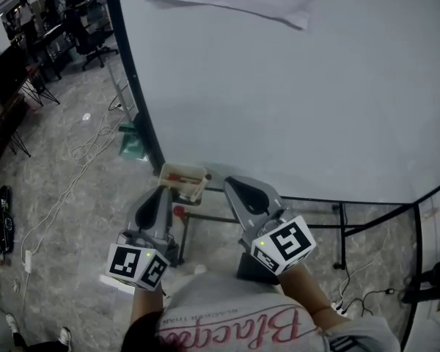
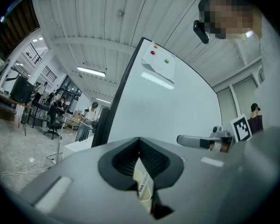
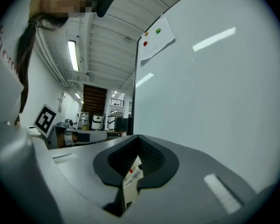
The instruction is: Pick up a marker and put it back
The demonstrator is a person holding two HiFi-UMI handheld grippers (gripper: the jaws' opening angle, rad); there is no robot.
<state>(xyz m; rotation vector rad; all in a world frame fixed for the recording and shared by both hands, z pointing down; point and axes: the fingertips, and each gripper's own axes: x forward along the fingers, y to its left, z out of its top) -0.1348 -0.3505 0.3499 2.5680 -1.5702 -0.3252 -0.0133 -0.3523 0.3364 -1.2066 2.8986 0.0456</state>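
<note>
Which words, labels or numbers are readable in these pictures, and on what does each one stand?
"Bla...": pink script on the shirt, upside down; the rest is unsure.
Small line above that script: too blurred to read.
Marker box: its print is too small to read.
Cubes: square patterns only, no letters.

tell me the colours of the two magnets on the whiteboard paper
A red magnet and a green magnet, clearest in the left gripper view.
</note>
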